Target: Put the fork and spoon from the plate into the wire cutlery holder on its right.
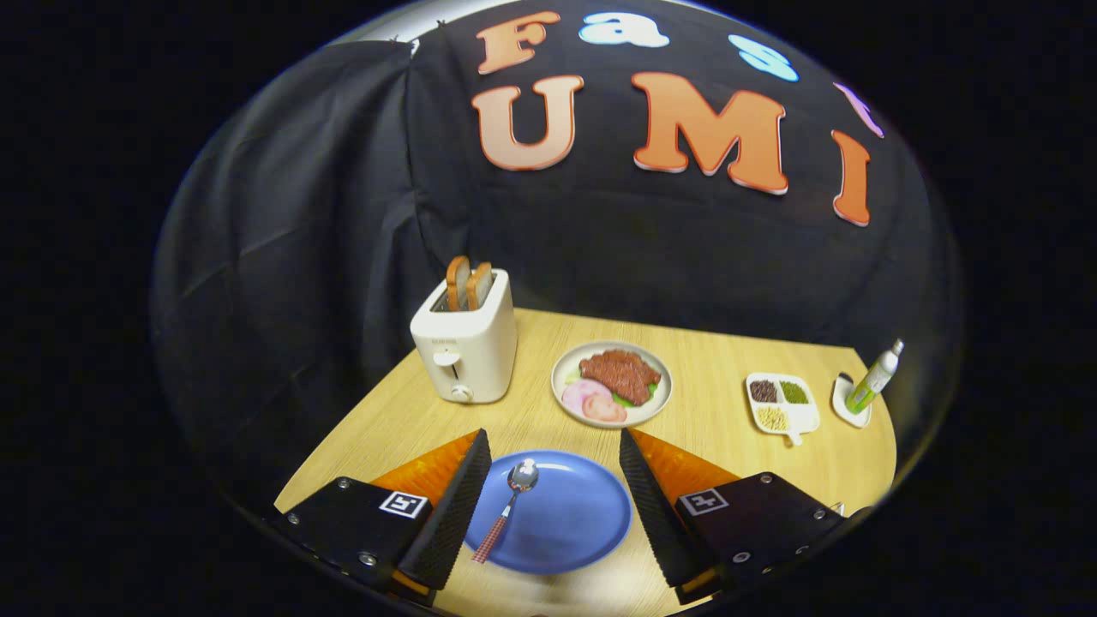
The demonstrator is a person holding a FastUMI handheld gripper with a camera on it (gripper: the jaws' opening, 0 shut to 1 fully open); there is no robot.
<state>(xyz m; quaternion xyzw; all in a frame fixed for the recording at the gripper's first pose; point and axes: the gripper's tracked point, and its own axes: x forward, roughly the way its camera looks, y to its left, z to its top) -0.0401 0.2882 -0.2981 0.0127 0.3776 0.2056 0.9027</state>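
Note:
A blue plate (pixel 570 523) lies on the wooden table between my two fingers. On its left part rests a spoon (pixel 507 506) with a shiny bowl pointing away and a checked red handle toward me. My gripper (pixel 553 458) hangs above the plate, open wide, with nothing between its fingers. The left finger (pixel 454 506) stands just beside the spoon's handle, apart from it. A thin bit of wire (pixel 838 509) peeks out past the right finger at the table's near right edge; I cannot tell what it belongs to.
A white toaster (pixel 463 347) with two bread slices stands beyond the left finger. Farther ahead sits a plate of meat and ham (pixel 612 382). To the right are a white divided dish (pixel 781 404) with grains and a green-and-white bottle (pixel 872 379) on a small saucer.

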